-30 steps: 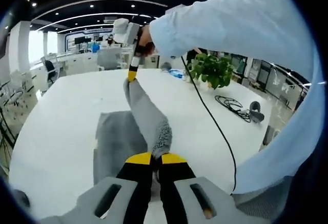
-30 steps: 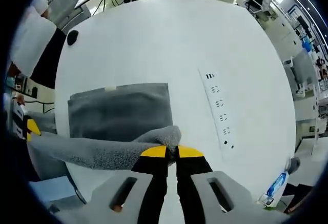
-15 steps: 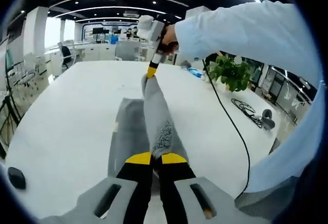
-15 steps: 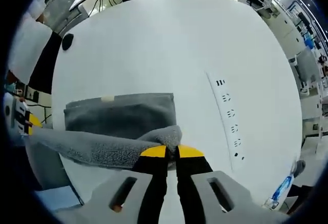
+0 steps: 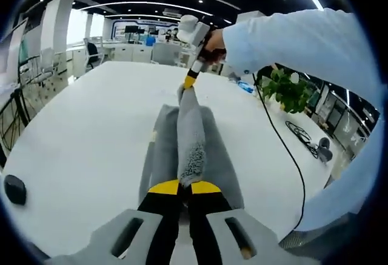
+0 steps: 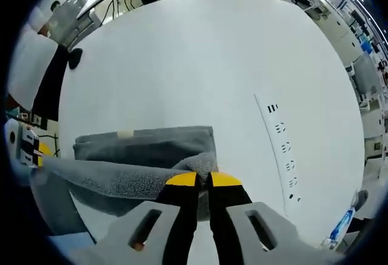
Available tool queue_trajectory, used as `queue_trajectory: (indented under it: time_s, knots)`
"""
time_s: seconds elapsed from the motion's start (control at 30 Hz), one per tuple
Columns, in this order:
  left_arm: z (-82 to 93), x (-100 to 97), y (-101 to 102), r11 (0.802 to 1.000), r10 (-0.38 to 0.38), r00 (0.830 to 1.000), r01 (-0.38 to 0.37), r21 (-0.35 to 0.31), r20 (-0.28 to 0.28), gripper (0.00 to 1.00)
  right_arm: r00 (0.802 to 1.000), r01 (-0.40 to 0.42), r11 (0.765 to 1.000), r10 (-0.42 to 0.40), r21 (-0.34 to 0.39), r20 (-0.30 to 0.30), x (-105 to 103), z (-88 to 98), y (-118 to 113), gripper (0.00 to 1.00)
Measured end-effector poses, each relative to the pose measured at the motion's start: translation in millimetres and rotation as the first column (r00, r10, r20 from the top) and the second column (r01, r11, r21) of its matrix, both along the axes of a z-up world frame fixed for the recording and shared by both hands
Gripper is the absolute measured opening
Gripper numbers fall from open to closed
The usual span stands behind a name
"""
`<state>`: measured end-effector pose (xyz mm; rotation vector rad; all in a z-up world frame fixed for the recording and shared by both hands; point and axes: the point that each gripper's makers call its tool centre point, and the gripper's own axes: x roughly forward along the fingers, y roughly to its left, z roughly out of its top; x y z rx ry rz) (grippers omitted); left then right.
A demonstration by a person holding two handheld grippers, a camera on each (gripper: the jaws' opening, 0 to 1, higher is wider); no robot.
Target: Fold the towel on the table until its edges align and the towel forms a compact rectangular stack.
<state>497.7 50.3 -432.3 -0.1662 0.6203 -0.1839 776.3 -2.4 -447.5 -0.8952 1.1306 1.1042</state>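
Observation:
A grey towel (image 5: 191, 140) lies partly on the white table (image 5: 85, 131), with one edge lifted and stretched taut between my two grippers. My left gripper (image 5: 185, 186) is shut on the near corner of that edge. The right gripper (image 5: 190, 82), held by a hand in a light blue sleeve, is shut on the far corner. In the right gripper view, my right gripper (image 6: 203, 179) pinches the towel (image 6: 145, 150) corner, and the raised edge runs left to the left gripper (image 6: 36, 153). The lower layer lies flat with a small white label.
A white power strip (image 6: 285, 153) lies on the table to the right of the towel. A black mouse-like object (image 5: 13, 189) sits near the table edge, also seen as a dark object (image 6: 75, 57). A potted plant (image 5: 291, 92) and black cable (image 5: 285, 150) are at the right.
Both grippers have carried the raised edge sideways over the flat part of the towel; it now hangs above the middle of the lower layer. Both stay shut on the corners.

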Motion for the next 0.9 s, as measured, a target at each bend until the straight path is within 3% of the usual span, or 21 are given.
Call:
queue_trajectory:
  time_s: [0.2, 0.6, 0.9]
  knots:
    - [-10.2, 0.2, 7, 1.0, 0.008, 1.0, -0.008, 0.02, -0.021, 0.03, 1.0, 0.009, 1.0, -0.009, 0.013, -0.005, 10, -19.5, 10, 0.04]
    - [-34.5, 0.8, 15, 0.999, 0.009, 0.997, -0.005, 0.051, -0.082, 0.03, 1.0, 0.004, 1.0, -0.004, 0.021, -0.011, 12, -41.0, 28, 0.05]
    - [-53.9, -7.1, 15, 0.999, 0.002, 0.99, 0.005, 0.044, -0.138, 0.04, 1.0, -0.026, 1.0, 0.026, 0.016, -0.01, 4, -53.9, 32, 0.07]
